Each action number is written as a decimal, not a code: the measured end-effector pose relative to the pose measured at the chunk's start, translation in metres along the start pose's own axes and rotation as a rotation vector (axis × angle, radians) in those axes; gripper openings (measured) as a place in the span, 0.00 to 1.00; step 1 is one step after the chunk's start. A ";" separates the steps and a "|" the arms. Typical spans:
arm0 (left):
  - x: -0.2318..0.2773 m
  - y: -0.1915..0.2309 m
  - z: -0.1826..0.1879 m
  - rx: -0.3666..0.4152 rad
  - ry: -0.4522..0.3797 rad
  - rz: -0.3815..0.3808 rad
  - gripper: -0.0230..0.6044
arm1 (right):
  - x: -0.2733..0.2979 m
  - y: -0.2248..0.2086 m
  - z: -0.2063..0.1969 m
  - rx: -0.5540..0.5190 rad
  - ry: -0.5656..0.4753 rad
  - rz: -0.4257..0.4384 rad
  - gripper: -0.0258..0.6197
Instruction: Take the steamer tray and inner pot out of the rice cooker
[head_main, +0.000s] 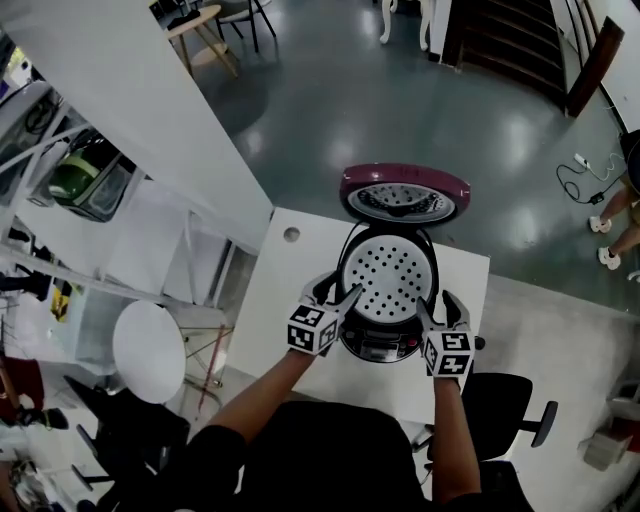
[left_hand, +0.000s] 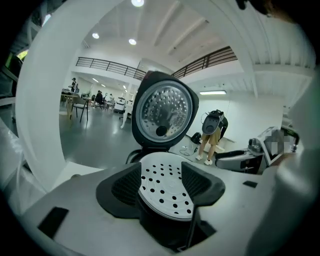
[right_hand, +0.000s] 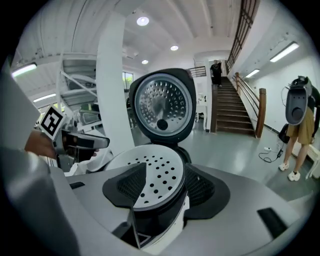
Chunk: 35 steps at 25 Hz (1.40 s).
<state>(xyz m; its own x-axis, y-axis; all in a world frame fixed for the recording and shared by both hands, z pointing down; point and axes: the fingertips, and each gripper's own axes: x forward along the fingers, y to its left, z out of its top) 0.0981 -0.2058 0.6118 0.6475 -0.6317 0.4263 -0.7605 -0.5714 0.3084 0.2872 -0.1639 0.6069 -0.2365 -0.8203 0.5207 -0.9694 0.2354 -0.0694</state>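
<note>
The rice cooker (head_main: 385, 343) stands on a white table (head_main: 300, 275) with its maroon lid (head_main: 405, 192) swung up at the far side. A white perforated steamer tray (head_main: 388, 272) lies in its mouth and hides the inner pot. My left gripper (head_main: 337, 293) is at the tray's left edge and my right gripper (head_main: 438, 305) at its right edge. Both are open. In the left gripper view the tray (left_hand: 165, 187) reaches in between the spread jaws of the left gripper (left_hand: 167, 182). The right gripper view shows the tray (right_hand: 155, 175) between the jaws of the right gripper (right_hand: 165, 187).
A black office chair (head_main: 510, 410) is at the table's right front corner. A round white stool (head_main: 148, 350) stands to the left, beside a white partition (head_main: 130, 110). The table has a small round hole (head_main: 291, 234) at its far left. A person (head_main: 615, 215) stands at the right on the grey floor.
</note>
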 end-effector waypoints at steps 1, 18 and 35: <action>0.007 0.004 -0.004 0.001 0.028 -0.001 0.41 | 0.008 -0.002 0.000 -0.024 0.019 0.002 0.37; 0.051 0.031 -0.021 0.148 0.180 0.052 0.42 | 0.075 -0.021 -0.038 -0.219 0.265 -0.010 0.37; 0.072 0.049 -0.039 0.351 0.316 0.125 0.42 | 0.089 -0.026 -0.047 -0.328 0.295 -0.055 0.35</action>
<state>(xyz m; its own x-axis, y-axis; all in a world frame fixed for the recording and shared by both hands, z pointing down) 0.1058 -0.2585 0.6909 0.4648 -0.5480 0.6955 -0.7340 -0.6777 -0.0435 0.2942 -0.2185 0.6949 -0.1098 -0.6634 0.7402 -0.8967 0.3874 0.2142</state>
